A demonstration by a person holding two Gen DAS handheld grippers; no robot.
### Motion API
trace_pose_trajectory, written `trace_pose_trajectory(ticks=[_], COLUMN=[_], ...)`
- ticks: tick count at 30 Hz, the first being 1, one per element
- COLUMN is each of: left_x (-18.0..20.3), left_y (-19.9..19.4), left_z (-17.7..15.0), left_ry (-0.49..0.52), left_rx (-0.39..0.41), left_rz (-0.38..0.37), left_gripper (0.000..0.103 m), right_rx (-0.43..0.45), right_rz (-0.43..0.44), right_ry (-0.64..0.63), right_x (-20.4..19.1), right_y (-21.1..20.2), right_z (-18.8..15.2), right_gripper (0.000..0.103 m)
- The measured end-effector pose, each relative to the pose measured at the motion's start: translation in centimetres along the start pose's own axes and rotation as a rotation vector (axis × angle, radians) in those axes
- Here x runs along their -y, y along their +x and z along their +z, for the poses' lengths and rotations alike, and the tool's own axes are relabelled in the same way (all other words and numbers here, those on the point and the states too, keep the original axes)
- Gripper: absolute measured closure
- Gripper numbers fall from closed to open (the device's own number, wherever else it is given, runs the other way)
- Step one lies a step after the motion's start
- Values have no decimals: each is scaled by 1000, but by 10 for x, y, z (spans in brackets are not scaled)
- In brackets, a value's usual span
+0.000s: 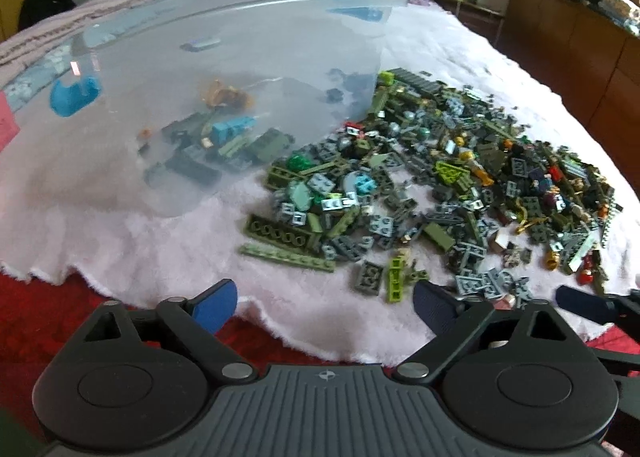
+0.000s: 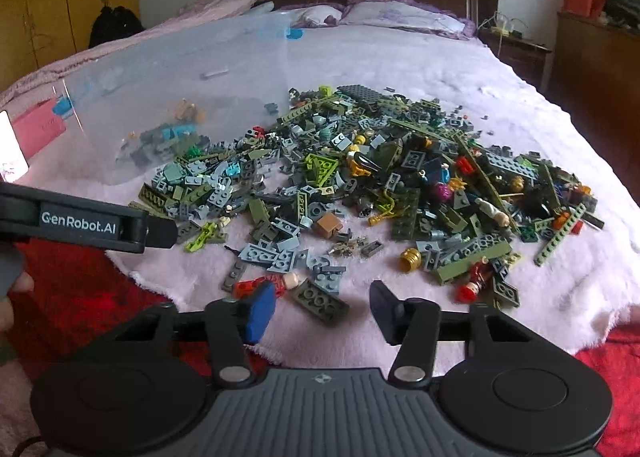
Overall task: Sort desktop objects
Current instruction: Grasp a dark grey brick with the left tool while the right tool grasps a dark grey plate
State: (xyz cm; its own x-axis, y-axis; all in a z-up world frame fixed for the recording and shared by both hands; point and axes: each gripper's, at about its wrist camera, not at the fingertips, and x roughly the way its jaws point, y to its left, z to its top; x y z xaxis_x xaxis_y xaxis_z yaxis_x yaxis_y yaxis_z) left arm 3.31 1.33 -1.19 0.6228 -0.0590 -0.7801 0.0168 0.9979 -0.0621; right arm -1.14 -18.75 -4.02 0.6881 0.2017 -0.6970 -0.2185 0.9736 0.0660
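From the left wrist, the left gripper (image 1: 326, 303) tilts down over the pink blanket's (image 1: 160, 249) edge, jaws wide and empty, the brick pile (image 1: 432, 185) beyond beside a clear bin (image 1: 224, 69). From the right wrist, the right gripper (image 2: 322, 307) angles down, half-open and empty, above an olive brick (image 2: 320, 301).

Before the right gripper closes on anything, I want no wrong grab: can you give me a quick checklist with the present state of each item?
1. Right gripper free of load: ok, nothing between its fingers.
2. Target lined up: ok, a dark green brick lies just ahead, between the fingers.
3. Neighbours clear: not ok, a red minifigure lies right beside the left finger.
4. Left gripper out of the way: ok, off to the side, open and empty.
5. Clear bin ready: ok, it already holds a few bricks.
6. Pads touching the brick: cannot tell.
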Motion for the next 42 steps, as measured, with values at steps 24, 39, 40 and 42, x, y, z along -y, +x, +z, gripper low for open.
trace_pose_trajectory(ticks=[24, 39, 40, 42], left_x=[20, 34, 33, 31], left_y=[28, 38, 37, 36], left_z=[0, 0, 0, 0], left_ry=[166, 240, 233, 216], left_rx=[-41, -50, -48, -47], left_rz=[-54, -53, -55, -58], left_gripper=[75, 77, 77, 78], right_rx=[-53, -47, -46, -44], right_rz=[6, 13, 13, 13], right_ry=[42, 34, 33, 29], right_x=[13, 11, 12, 11], right_y=[-1, 2, 2, 2], right_z=[-16, -17, -17, -18], right_gripper=[67, 61, 61, 61])
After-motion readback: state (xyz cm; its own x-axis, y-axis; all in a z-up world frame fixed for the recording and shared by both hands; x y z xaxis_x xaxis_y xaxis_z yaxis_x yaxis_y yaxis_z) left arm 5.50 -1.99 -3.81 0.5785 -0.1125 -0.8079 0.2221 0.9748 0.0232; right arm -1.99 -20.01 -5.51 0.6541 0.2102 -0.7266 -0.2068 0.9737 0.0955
